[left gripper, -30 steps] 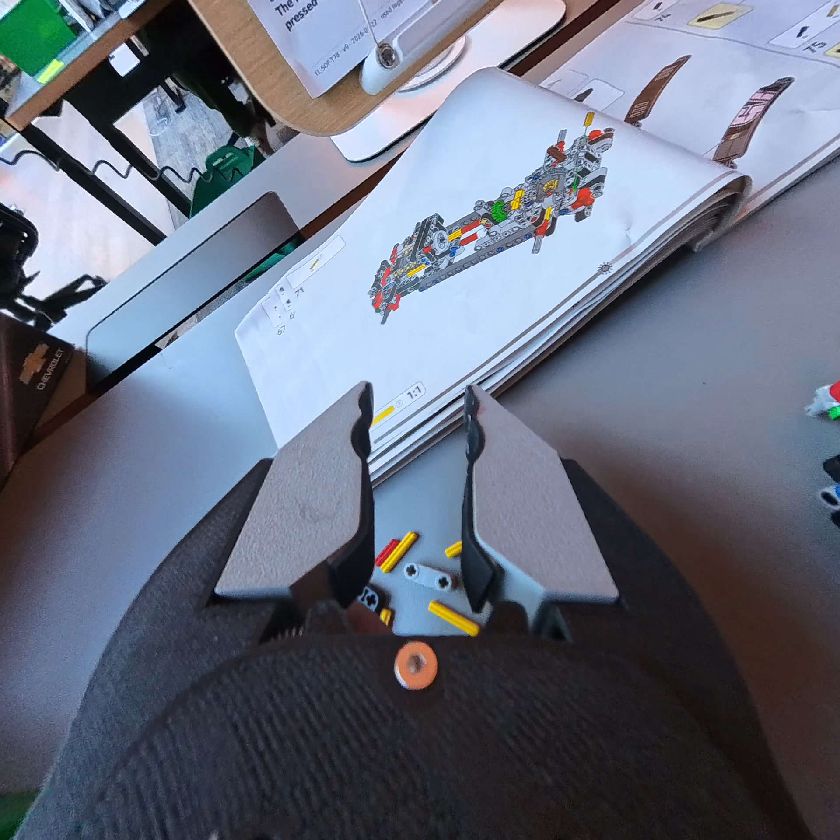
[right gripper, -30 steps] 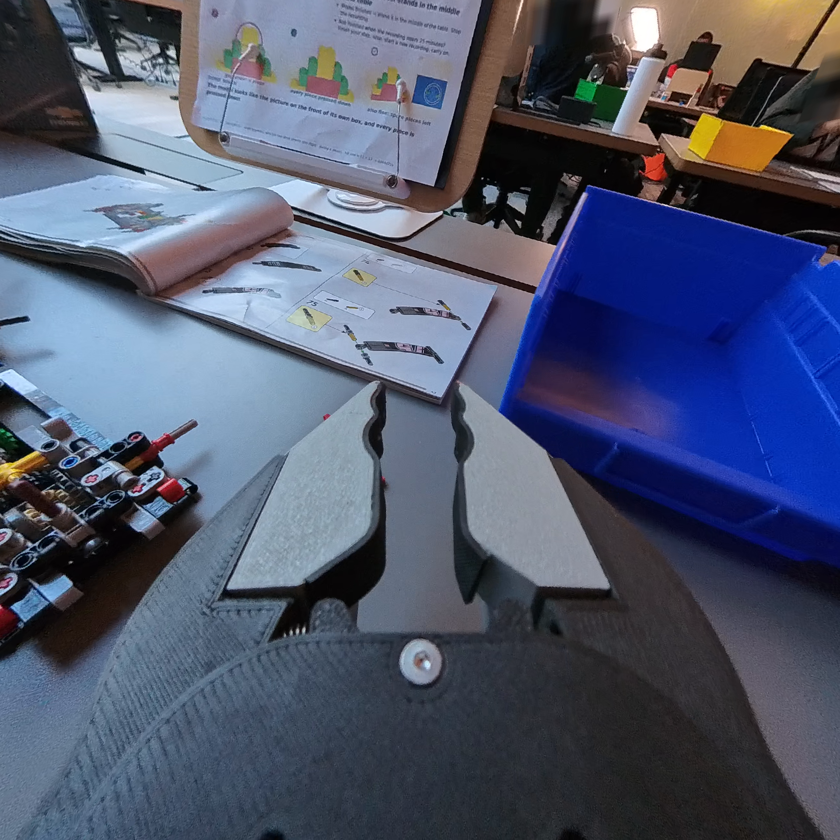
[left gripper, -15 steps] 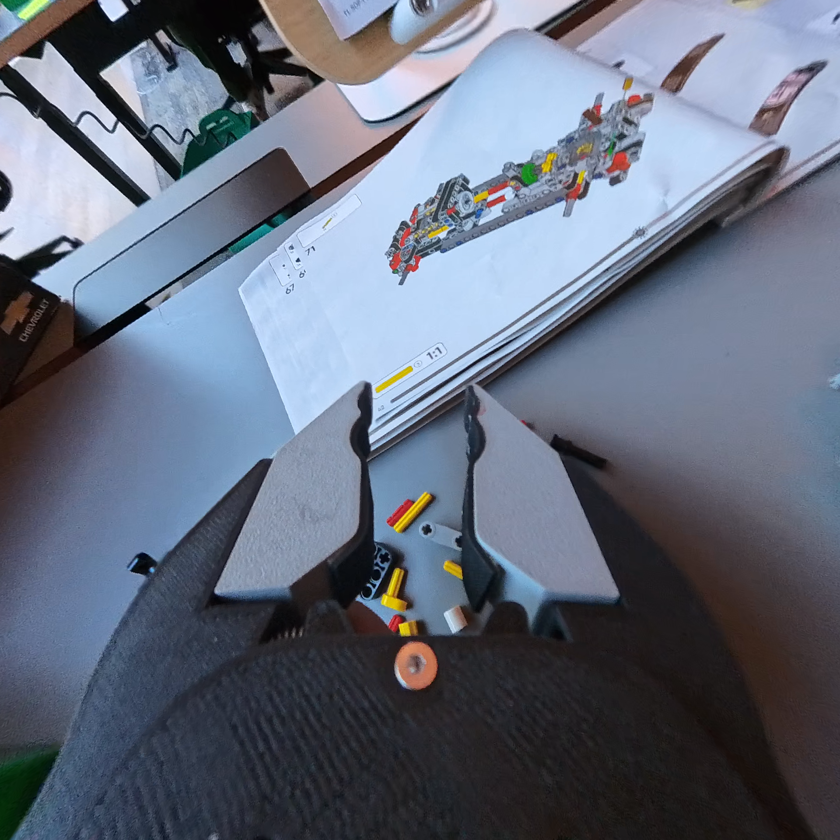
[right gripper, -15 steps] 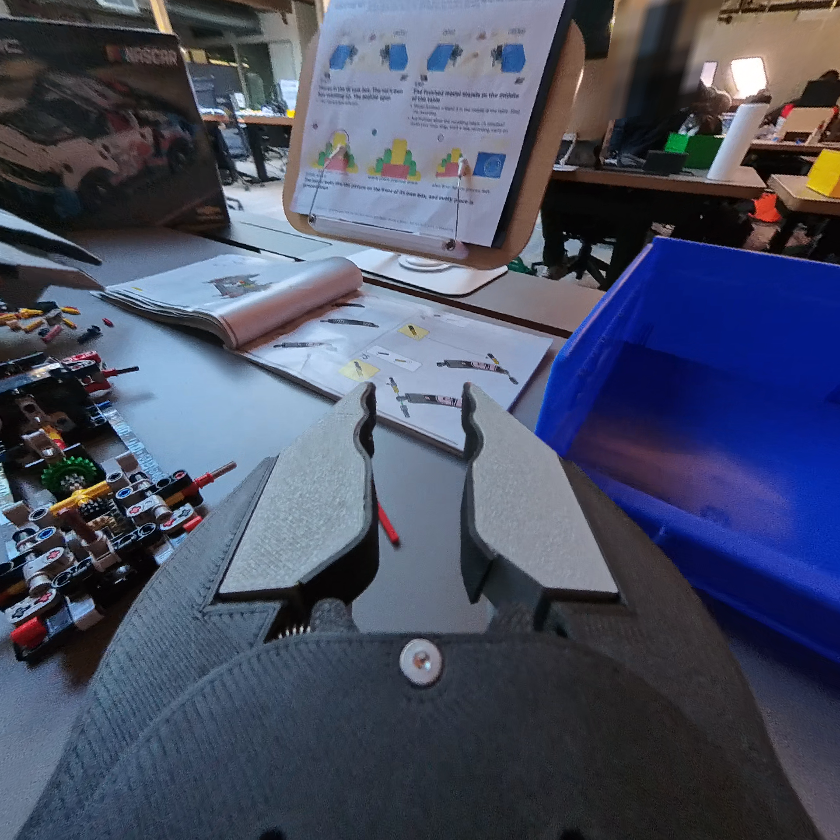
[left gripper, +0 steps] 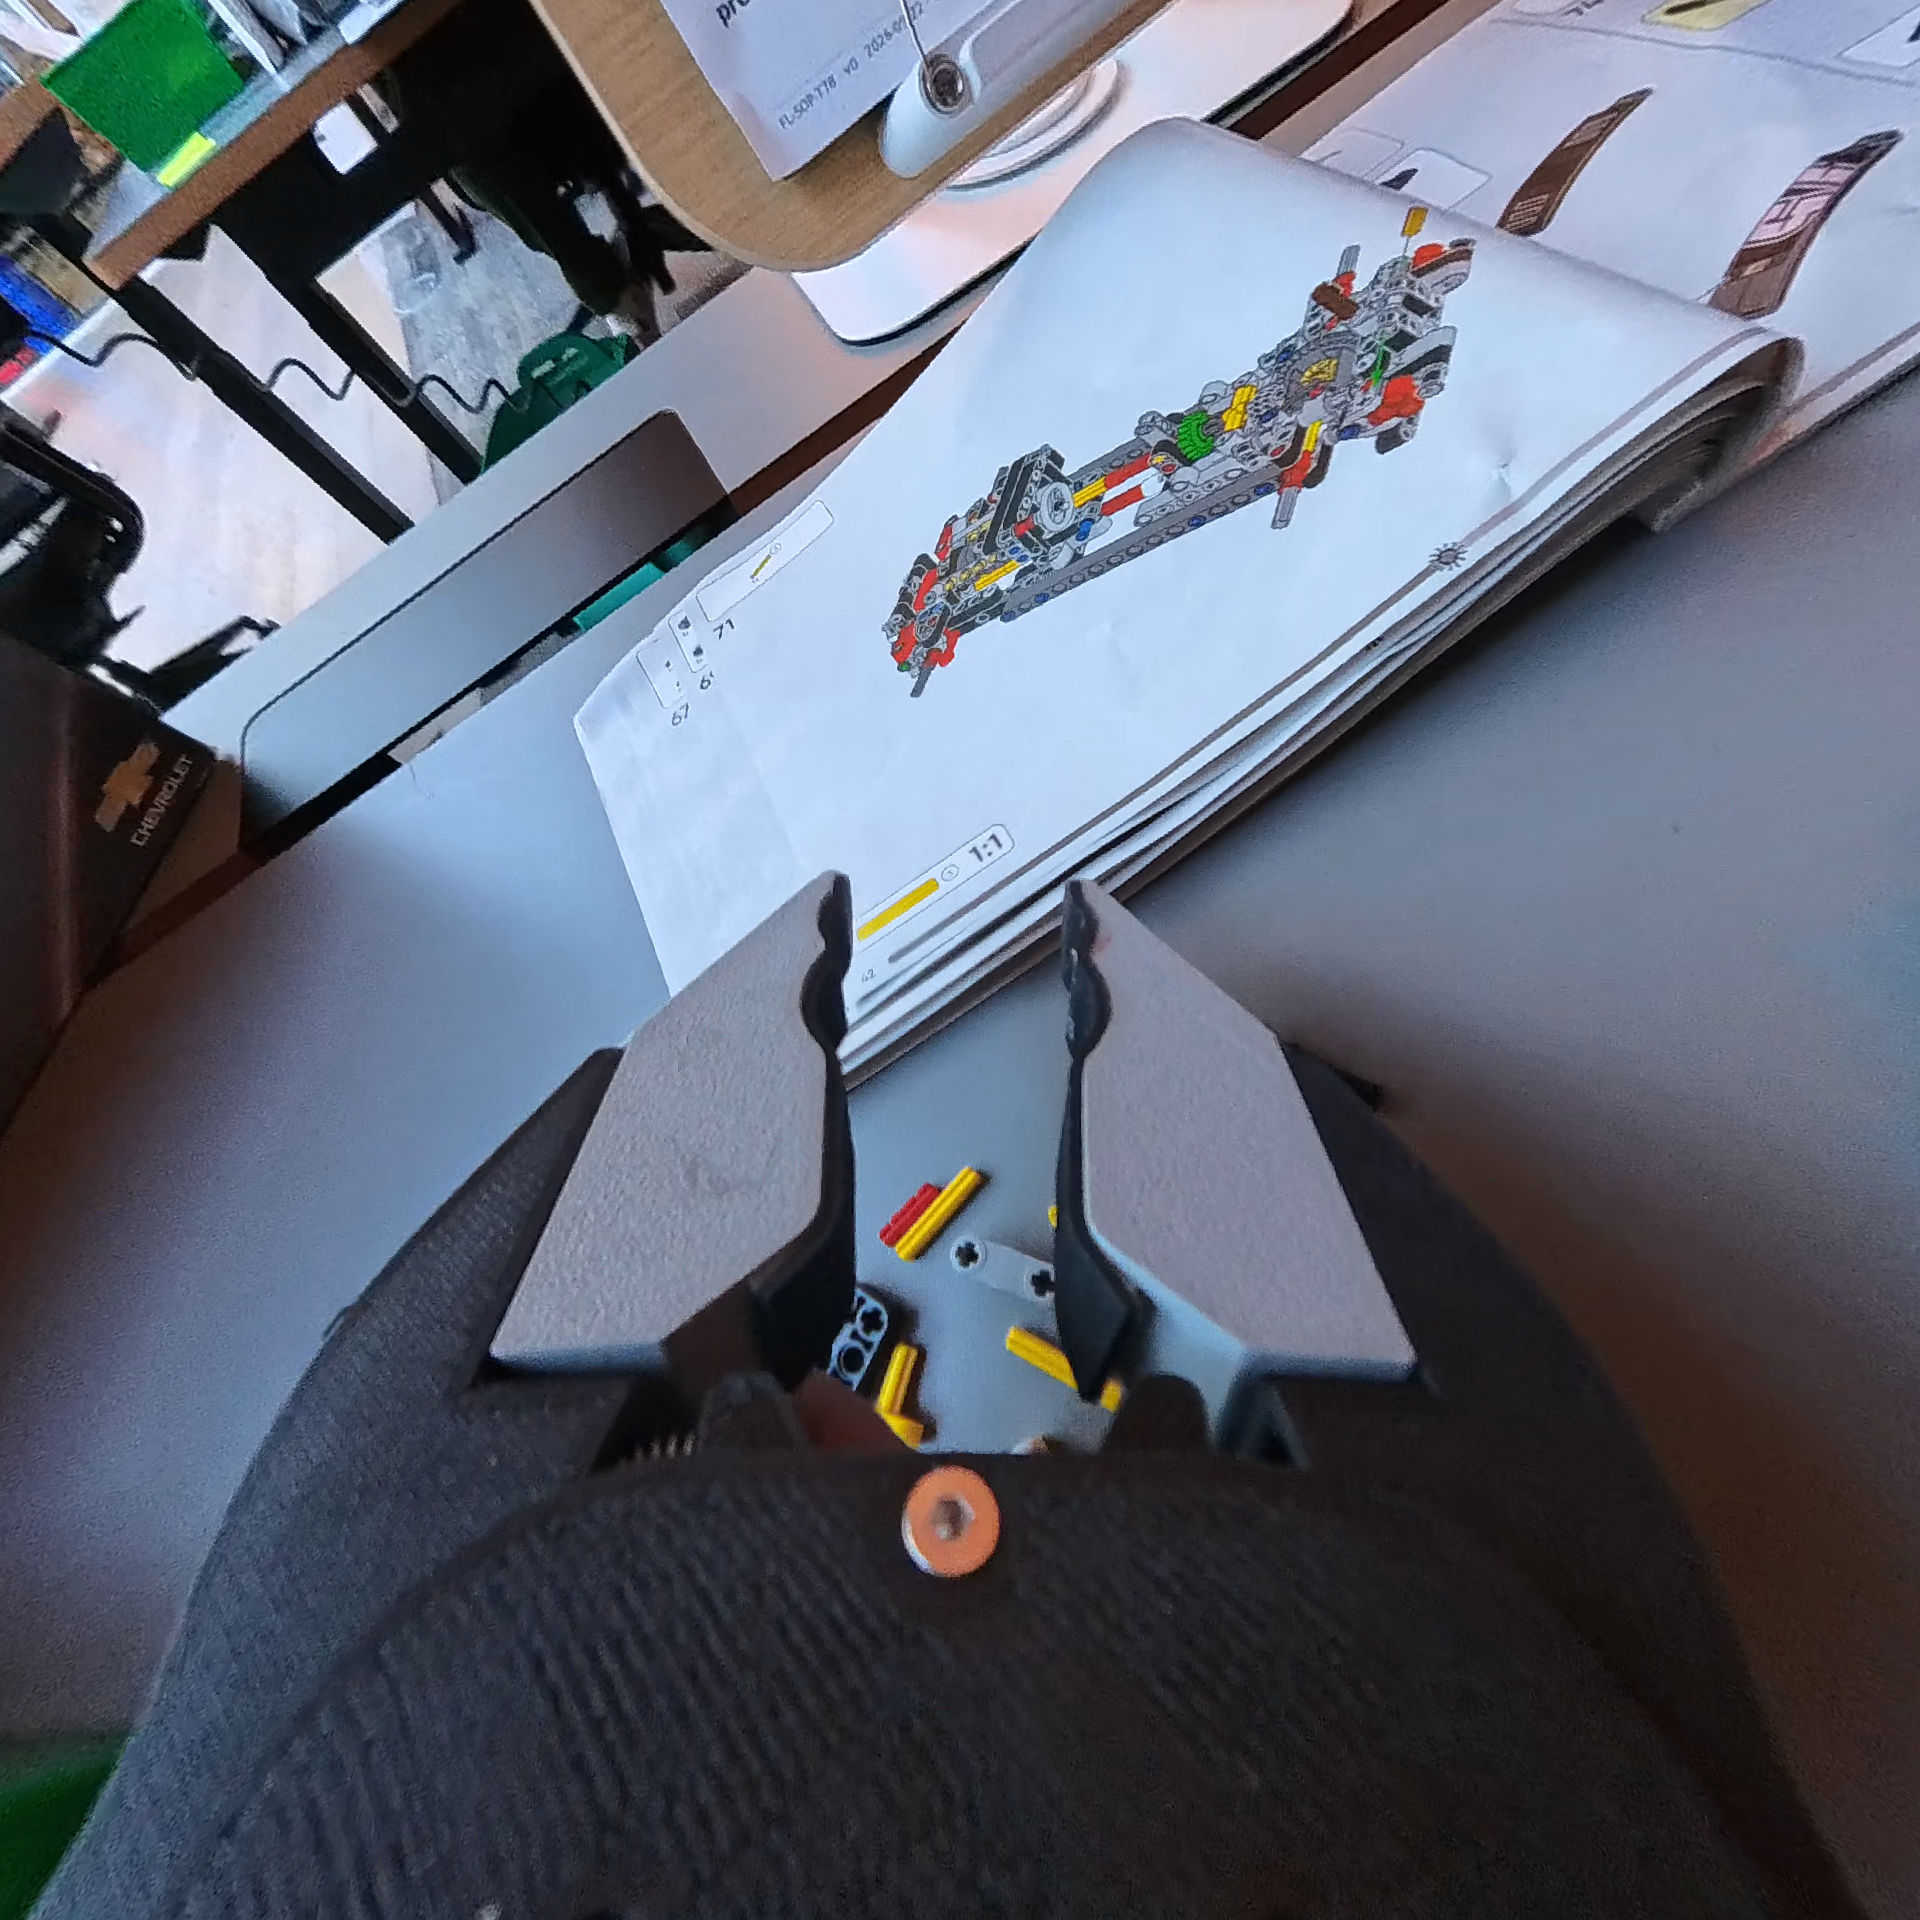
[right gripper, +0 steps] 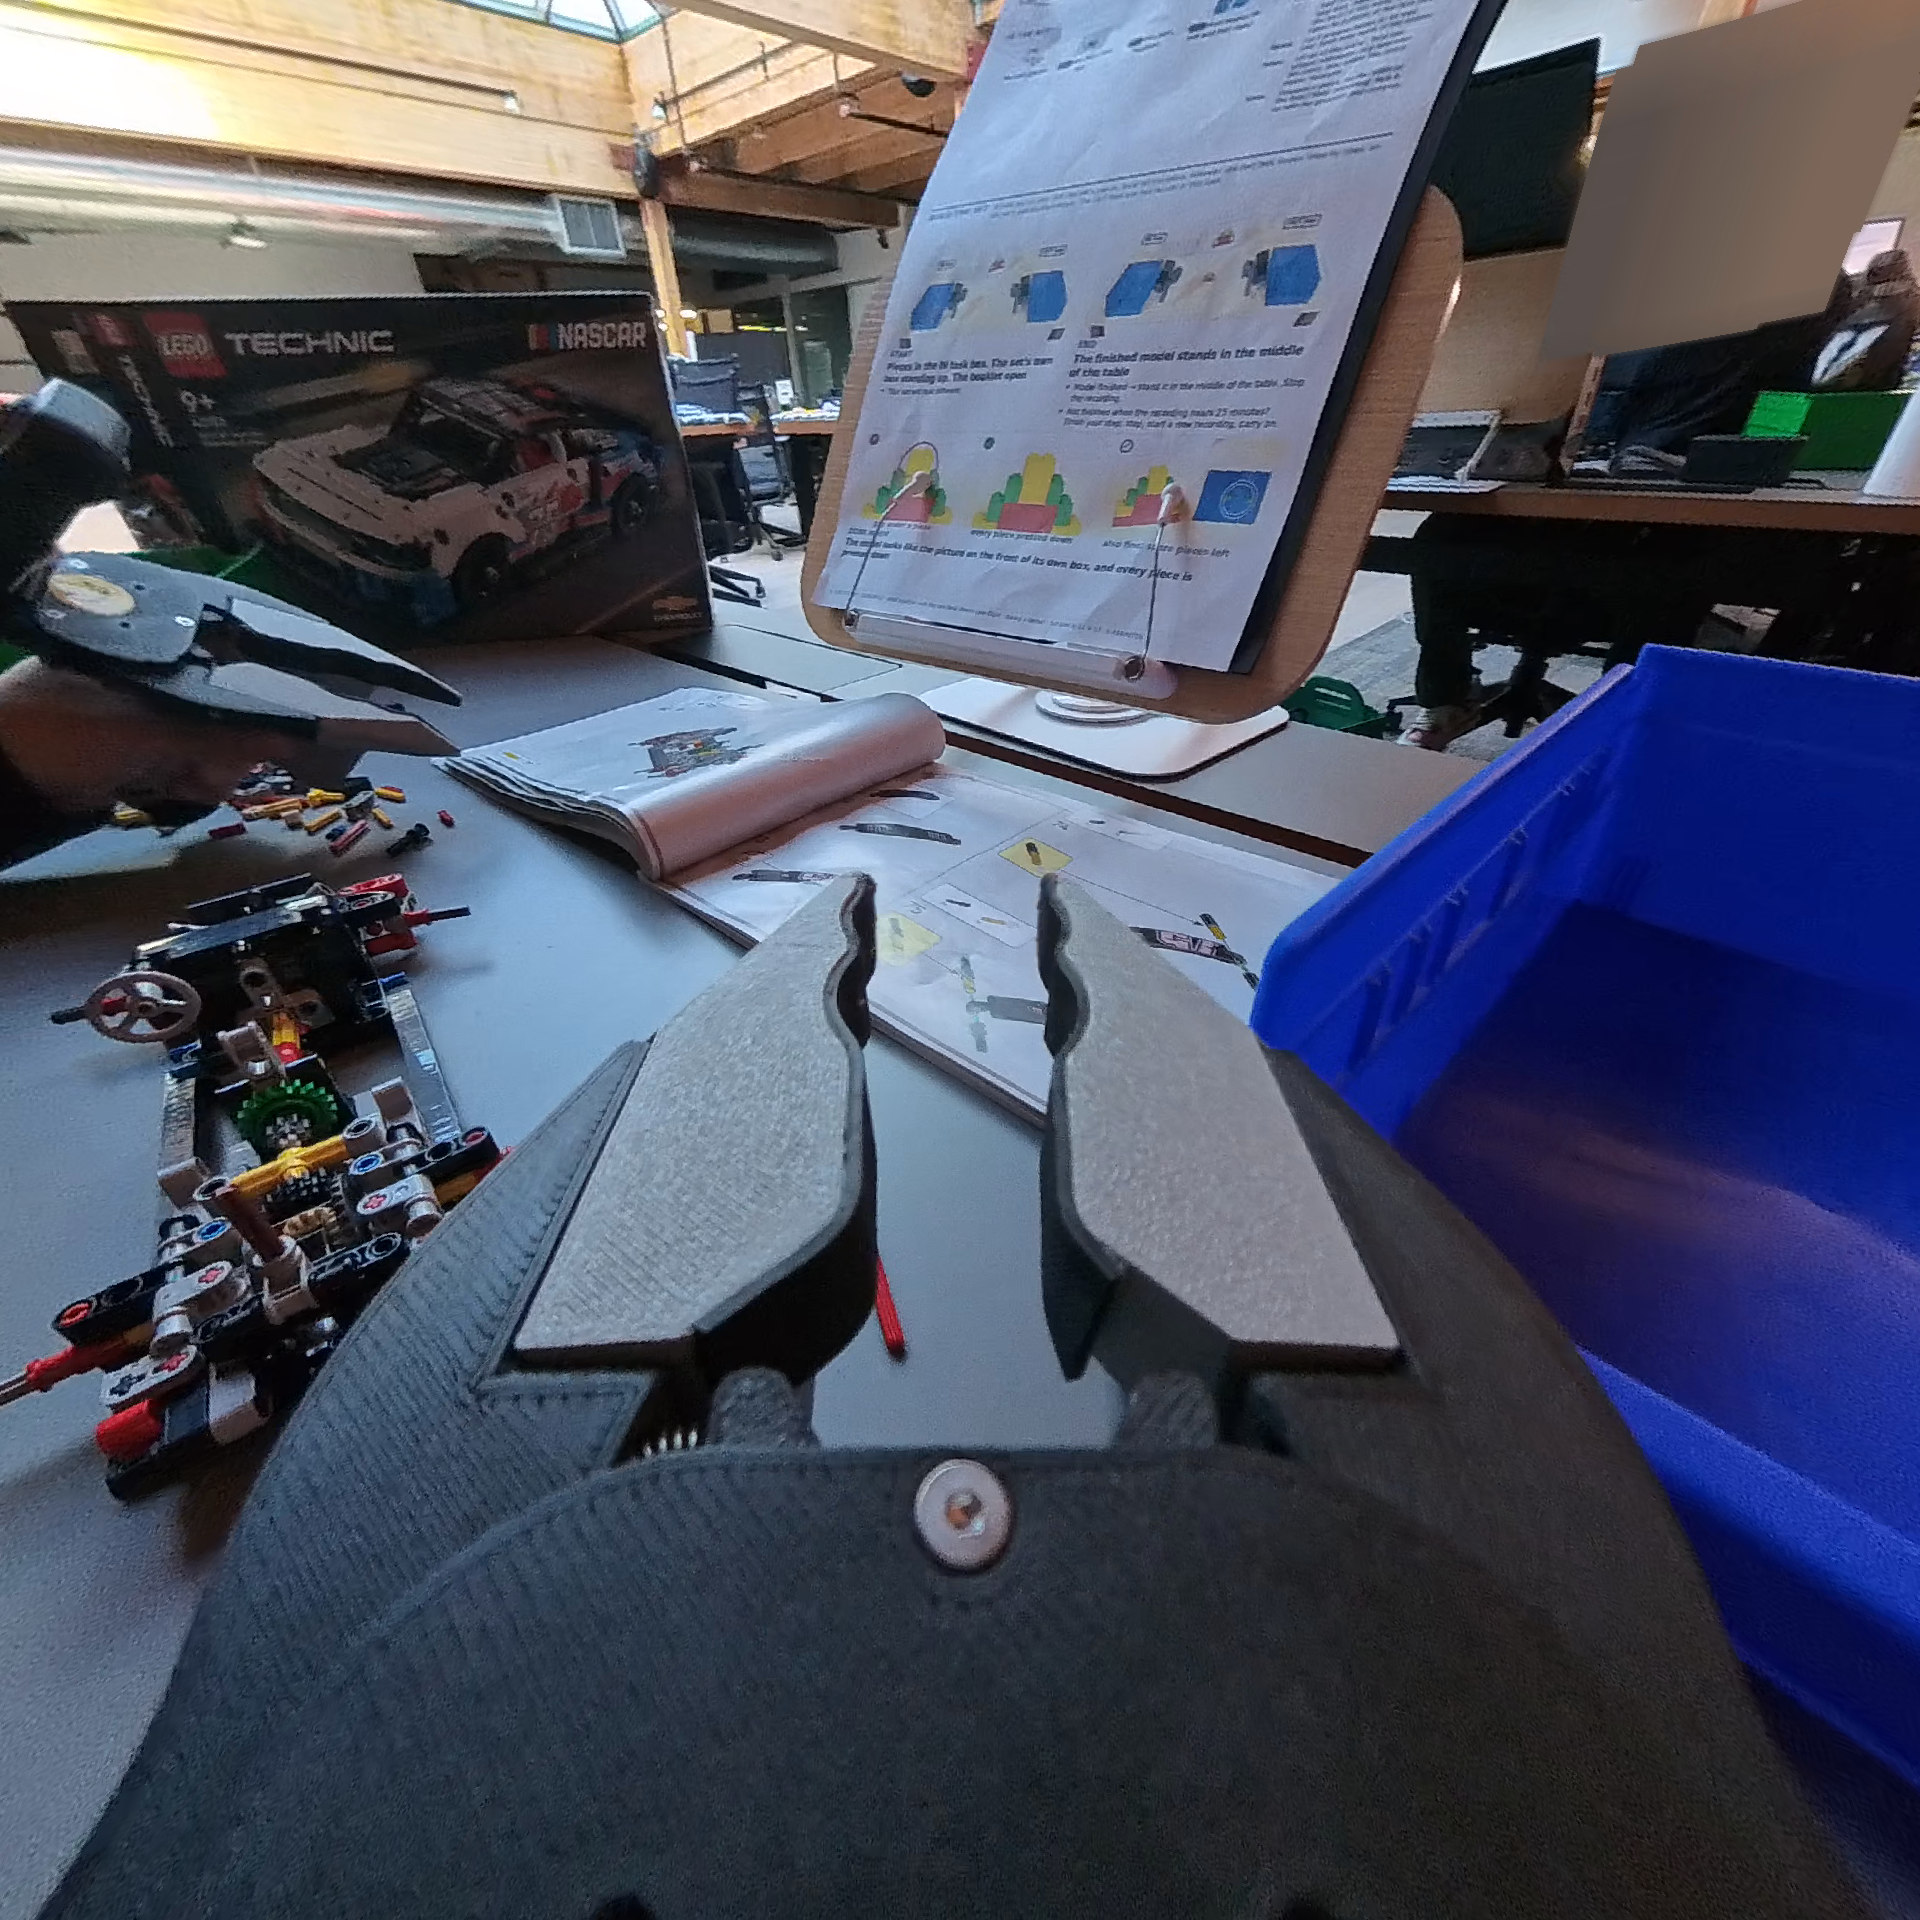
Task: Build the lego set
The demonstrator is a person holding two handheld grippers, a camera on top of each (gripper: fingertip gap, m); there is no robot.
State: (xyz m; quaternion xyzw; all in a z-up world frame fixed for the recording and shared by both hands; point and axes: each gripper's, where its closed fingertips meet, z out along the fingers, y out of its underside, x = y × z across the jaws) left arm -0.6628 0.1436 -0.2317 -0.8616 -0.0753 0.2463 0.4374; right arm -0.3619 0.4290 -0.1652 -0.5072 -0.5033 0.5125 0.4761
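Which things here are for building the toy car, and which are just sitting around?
For building:
- half-built black and grey brick car frame
- small loose yellow, red and grey brick pieces under the open left gripper
- thin red rod below the open right gripper
- open paper instruction booklet

Sitting around:
- big blue plastic bin
- dark cardboard car box
- wooden sheet stand

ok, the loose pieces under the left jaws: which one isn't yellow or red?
The light grey two-hole connector, lying flat on the table by the right-hand finger. The sticks around it, such as the yellow pin, are coloured.

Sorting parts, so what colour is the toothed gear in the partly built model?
Green gear, clearest in the right wrist view.
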